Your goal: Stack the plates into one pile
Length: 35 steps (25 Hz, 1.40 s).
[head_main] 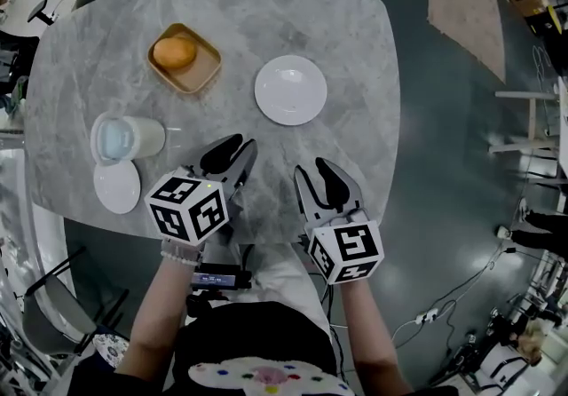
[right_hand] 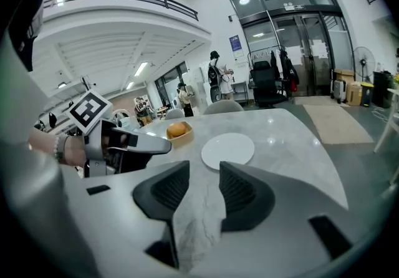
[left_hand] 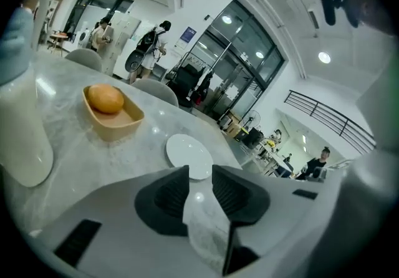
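The head view hangs high above the table (head_main: 355, 39) and looks steeply down, with the person's body at 6 o'clock and the far edge at 12. The left gripper view sits low and close over the tabletop, facing along its jaws toward the white plate (left_hand: 189, 155) at 12 o'clock (the tray (left_hand: 113, 122) lies off at 10). The right gripper view, equally low, faces that same plate, with the left gripper (right_hand: 163, 146) at 9 o'clock. All three views share plate and tray.
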Motion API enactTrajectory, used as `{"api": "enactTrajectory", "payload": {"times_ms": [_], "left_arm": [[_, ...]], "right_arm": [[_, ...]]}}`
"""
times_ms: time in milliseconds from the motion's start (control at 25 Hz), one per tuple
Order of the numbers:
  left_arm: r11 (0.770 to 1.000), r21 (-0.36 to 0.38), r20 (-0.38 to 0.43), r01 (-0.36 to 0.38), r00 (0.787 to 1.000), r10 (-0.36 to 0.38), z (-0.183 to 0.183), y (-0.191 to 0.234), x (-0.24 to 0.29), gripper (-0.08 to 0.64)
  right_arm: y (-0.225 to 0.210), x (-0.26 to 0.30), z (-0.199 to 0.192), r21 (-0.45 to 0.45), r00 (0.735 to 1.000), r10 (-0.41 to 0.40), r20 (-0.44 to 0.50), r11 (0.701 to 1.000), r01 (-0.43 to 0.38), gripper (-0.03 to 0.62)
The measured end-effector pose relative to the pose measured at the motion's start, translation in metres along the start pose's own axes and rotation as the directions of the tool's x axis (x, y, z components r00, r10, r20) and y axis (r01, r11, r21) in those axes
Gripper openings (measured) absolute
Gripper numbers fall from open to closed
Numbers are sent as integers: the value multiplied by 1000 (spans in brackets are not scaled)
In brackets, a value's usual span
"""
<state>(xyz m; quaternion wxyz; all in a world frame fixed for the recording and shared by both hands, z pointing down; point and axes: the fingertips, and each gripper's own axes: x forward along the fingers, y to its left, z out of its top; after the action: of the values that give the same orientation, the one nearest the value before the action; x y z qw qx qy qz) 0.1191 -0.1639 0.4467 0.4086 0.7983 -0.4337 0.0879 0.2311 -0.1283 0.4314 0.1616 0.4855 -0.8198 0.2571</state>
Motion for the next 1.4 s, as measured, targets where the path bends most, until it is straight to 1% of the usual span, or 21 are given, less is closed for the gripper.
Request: {"api": "enactTrajectory", "payload": {"times_ms": [120,240,400,560,680,880,1000,1080,1200,1320,1400], "left_arm": [[998,-62,-4,-7,1000,7,-2,6,17,117],[993,-116,1,-30,1000,31,-4,17,30,120],[984,-172,-4,-50,999,50,-7,23,50,135],[962,-267,-6,-48,999,48,-9,28,69,152],[954,-293,-17,-62,998,60,-12,34,78,152],[927,-367,-33,-75,997,68,-20,39,87,152],[908,-413,-25,-69,998,64,-19,41,91,152],[891,-450,-21,-59,998,56,-18,41,95,152],[850,-525,-14,-41,999,40,-18,41,97,153],[811,-584,-4,-30,999,35,-18,42,98,153],[794,-607,-9,-38,999,41,-19,43,97,143]], "right_arm": [[-9,0,-3,6,1000,1,-5,1000,-1,133],[-13,2,-8,14,1000,2,-14,1000,-1,133],[-23,1,-10,26,1000,3,-21,1000,-3,133],[-34,2,-10,36,1000,0,-26,999,1,133],[-38,3,-9,42,1000,-4,-26,999,5,133],[-45,2,-10,52,1000,-6,-25,999,8,133],[-47,4,-10,55,1000,-6,-26,998,8,133],[-48,4,-11,59,1000,-5,-27,998,6,133],[-48,4,-12,60,1000,-1,-28,998,3,133],[-48,2,-13,63,1000,2,-28,998,0,133],[-48,1,-14,64,1000,2,-27,998,0,133]]}}
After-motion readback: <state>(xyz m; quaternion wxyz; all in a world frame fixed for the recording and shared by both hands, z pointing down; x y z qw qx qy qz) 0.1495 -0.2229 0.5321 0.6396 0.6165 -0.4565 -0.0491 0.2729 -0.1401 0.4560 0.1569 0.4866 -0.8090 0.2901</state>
